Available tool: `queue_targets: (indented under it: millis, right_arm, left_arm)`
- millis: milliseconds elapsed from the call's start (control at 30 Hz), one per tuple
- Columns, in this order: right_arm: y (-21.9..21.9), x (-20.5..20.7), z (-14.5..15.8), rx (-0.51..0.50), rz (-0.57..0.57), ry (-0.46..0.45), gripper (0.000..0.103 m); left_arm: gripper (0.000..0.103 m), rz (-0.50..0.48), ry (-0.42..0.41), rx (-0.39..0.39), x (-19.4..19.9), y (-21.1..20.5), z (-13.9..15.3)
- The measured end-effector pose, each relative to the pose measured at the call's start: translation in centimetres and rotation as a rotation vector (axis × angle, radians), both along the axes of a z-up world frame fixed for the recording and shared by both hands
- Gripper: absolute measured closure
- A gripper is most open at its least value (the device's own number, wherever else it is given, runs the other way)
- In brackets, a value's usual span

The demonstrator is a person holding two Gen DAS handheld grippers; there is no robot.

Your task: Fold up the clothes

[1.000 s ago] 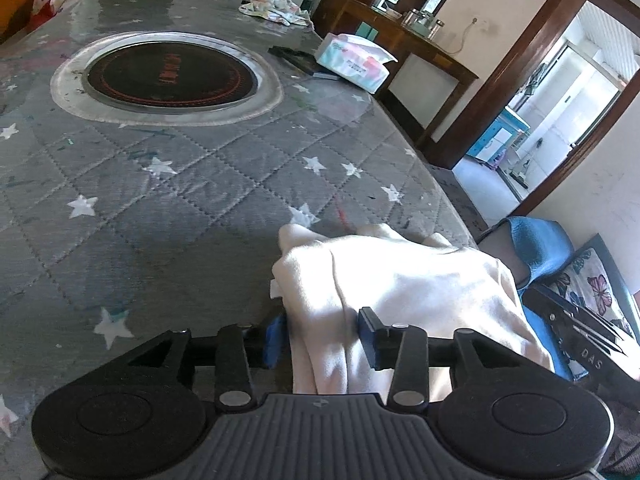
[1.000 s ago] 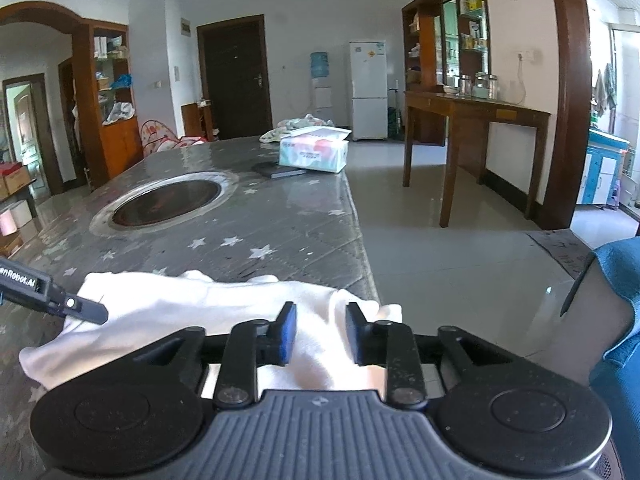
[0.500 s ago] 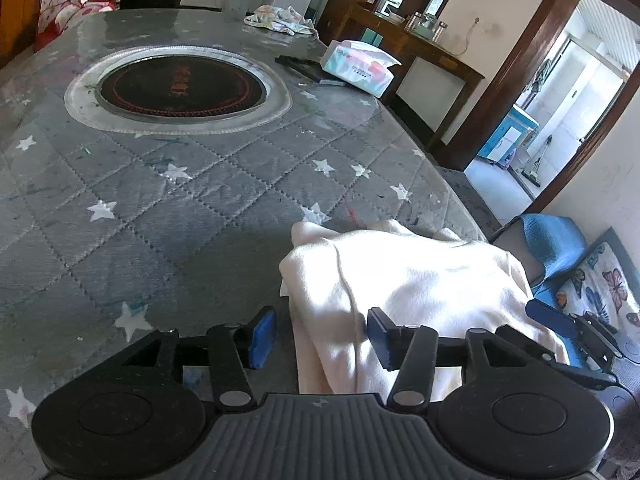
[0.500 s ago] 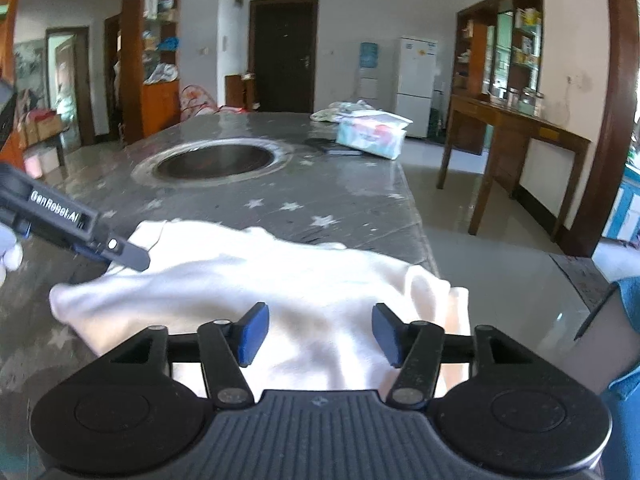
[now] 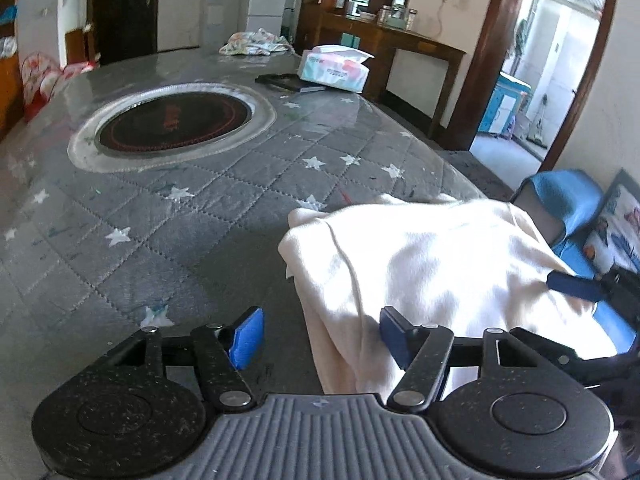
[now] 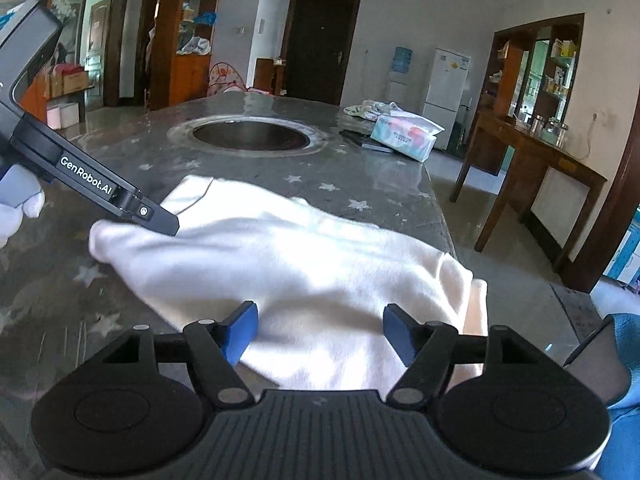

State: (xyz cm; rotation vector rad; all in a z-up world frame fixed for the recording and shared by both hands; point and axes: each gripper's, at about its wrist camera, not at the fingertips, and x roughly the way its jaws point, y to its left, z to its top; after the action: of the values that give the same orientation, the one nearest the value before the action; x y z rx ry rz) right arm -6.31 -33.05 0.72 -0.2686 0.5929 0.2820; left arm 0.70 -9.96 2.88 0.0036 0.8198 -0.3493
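Note:
A cream-white garment [image 5: 420,264] lies folded on the near right corner of the grey star-quilted table [image 5: 200,208]. My left gripper [image 5: 320,334] is open and hovers over the garment's left end with nothing between its blue pads. The garment [image 6: 288,264] spreads across the table corner in the right wrist view. My right gripper [image 6: 320,334] is open above its near edge, holding nothing. The left gripper's body [image 6: 96,188] shows over the garment's far left end in the right wrist view.
A round inset cooktop [image 5: 172,124] sits in the table's middle. A tissue pack [image 5: 336,70], a dark flat object [image 5: 288,82] and a patterned cloth [image 5: 256,44] lie at the far end. The table edge drops off right of the garment; a wooden side table [image 6: 532,168] stands beyond.
Both grippers have opened wide and let go of the garment, then lifted and drawn back. The garment now rests on the table.

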Motion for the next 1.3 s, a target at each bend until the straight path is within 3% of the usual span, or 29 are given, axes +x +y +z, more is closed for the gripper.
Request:
queue_targets:
  millis: [433,800,1133,1300]
  right_arm:
    - [2.4,1.6,1.2,0.052,0.036,-0.045,0.023]
    - [4.4,1.2,-0.4,0.036,0.089,0.002,0.020]
    - [2.8,-0.9,-0.8,0.047,0.088,0.031,0.017]
    - [0.2,0.3,0.2,0.128,-0.015,0.016,0.017]
  left_arm:
    - [0.029,-0.003,-0.046,0.062,-1.2,0.4,-0.2]
    - [0.027,0.002,-0.044,0.058,-1.3,0.8,-0.4]
    - [0.025,0.012,-0.044,0.057,-1.3,1.1,-0.6]
    - [0.025,0.013,-0.044,0.059,-1.3,1.0,-0.7]
